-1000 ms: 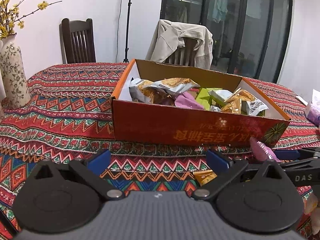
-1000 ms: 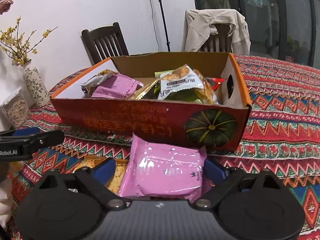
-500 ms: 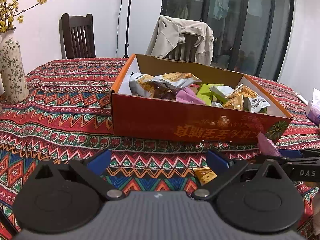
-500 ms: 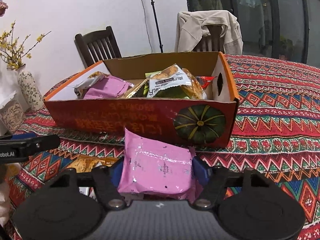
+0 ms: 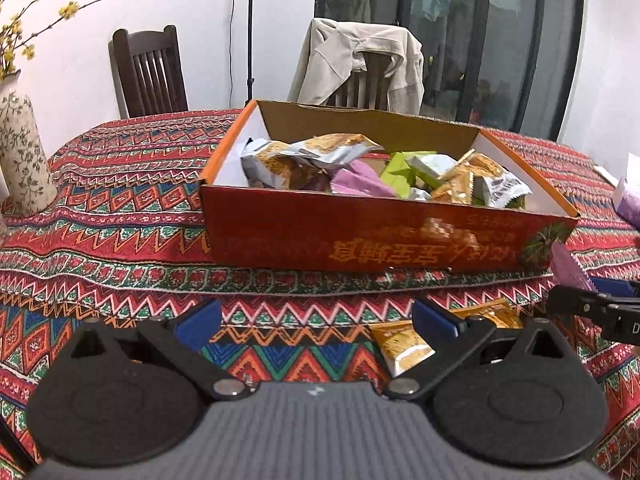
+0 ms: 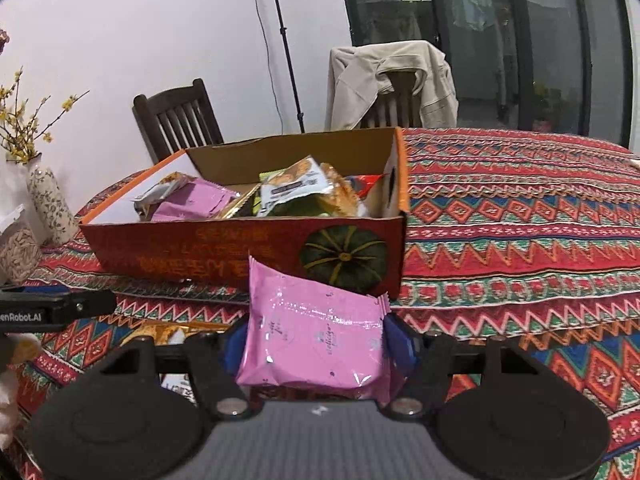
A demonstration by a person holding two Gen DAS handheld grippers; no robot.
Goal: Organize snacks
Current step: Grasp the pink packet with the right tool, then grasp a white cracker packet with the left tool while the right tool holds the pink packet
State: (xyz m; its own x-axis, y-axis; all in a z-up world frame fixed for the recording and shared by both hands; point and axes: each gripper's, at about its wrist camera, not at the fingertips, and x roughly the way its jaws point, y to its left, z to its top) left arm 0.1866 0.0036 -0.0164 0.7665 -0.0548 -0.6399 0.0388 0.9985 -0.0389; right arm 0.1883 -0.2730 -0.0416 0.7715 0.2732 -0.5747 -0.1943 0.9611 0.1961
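Right gripper clamped on a glossy pink plastic snack packet, jaws pressed against both side edges, packet lifted clear of the worktop just in front of the open red-and-orange cardboard box and tilted toward it, probably so as to clear the near wall on the way in. Left gripper spread wide and empty, low before the same box, nothing between the jaws. Flat orange foil snack packet lying loose on the patterned red woven tablecloth in front of the box, apparently next in line. Box already crowded with mixed wrappers, so room seemingly left mainly near its left end. Floral ceramic vase well left of the box.
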